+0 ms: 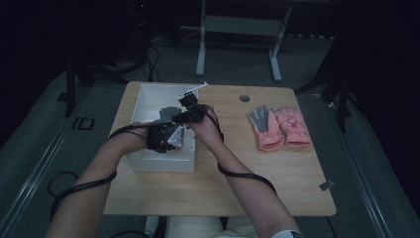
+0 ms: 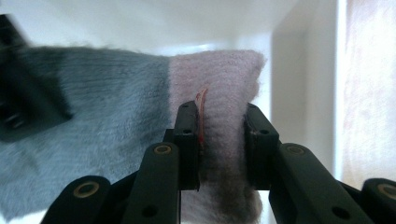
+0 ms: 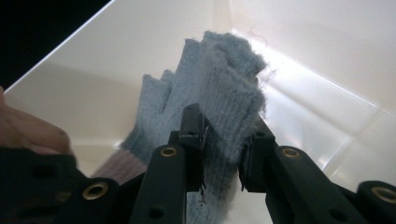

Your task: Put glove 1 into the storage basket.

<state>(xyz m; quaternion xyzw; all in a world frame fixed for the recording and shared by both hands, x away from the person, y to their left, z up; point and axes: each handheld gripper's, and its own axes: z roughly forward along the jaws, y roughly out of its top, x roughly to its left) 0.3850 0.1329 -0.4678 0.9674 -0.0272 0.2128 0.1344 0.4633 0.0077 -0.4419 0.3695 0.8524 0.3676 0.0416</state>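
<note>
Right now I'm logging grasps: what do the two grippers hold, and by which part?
One grey knitted glove with a pink cuff: the left gripper clamps the cuff, the right gripper the grey finger end.

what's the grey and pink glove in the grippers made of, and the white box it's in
The grey knitted glove with a pale pink cuff looks like soft wool or acrylic knit: fuzzy nap, ribbed cuff. The white rectangular box looks like smooth plastic or coated card, from its glossy, reflective walls; which one is unclear.

A wooden worktop [image 1: 277,173] carried a white box [image 1: 163,161] at left and pink gloves [image 1: 280,128] at right.
</note>
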